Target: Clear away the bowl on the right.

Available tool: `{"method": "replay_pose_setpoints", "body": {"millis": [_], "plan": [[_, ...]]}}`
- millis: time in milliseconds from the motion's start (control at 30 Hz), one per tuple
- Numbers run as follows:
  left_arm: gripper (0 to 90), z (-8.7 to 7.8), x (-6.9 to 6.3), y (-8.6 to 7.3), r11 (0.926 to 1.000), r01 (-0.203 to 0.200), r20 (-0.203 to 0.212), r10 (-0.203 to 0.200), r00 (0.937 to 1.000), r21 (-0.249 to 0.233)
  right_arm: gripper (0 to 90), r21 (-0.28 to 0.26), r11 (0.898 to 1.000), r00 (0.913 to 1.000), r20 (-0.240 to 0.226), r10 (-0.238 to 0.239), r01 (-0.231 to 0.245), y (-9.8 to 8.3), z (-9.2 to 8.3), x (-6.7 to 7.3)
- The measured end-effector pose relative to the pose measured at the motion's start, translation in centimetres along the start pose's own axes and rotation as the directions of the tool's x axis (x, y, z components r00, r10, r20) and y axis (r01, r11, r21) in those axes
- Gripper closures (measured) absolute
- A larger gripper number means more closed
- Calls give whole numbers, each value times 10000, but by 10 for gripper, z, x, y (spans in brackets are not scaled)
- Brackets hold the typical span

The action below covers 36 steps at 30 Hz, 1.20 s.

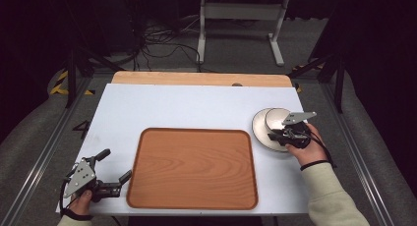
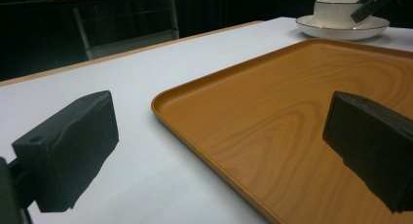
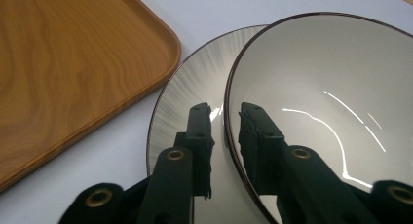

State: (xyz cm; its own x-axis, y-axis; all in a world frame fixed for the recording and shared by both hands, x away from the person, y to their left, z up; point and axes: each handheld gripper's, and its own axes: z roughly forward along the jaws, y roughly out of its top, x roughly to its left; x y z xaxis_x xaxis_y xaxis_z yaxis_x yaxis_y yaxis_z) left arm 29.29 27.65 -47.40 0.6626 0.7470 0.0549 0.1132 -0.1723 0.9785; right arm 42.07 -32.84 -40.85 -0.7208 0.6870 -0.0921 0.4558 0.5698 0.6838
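White counter (image 1: 187, 108), wooden strip at far edge, dark room beyond. Wooden tray (image 1: 193, 168) at centre. Right gripper (image 3: 225, 118) pinching bowl (image 3: 321, 102) rim on plate (image 3: 195, 87), right of tray. Left gripper (image 1: 116, 165) spread, holding nothing. No legible writing.

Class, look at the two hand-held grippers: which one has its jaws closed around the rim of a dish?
The right hand-held gripper: its jaws straddle the bowl rim, one inside, one outside. The left hand-held gripper stands open beside the tray, holding nothing.

place: lab | signs: aluminium frame rails (image 1: 42, 152), floor cables (image 1: 162, 42), hazard tape (image 1: 61, 83)
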Motion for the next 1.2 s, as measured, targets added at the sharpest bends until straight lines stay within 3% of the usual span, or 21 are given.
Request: {"method": "replay_pose_setpoints", "body": {"millis": [367,867,1200], "plan": [[3,0,0,0,10000,22,-1,-22,10000,-6,833,64,9998,9998,102,-195,195,2,0,3],[3,0,0,0,10000,39,-4,-39,10000,25,812,117,9997,9963,827,-238,229,10,-11,5],[3,0,0,0,10000,37,-2,-37,10000,29,808,-83,9994,9970,704,-321,328,20,-21,13]]}}
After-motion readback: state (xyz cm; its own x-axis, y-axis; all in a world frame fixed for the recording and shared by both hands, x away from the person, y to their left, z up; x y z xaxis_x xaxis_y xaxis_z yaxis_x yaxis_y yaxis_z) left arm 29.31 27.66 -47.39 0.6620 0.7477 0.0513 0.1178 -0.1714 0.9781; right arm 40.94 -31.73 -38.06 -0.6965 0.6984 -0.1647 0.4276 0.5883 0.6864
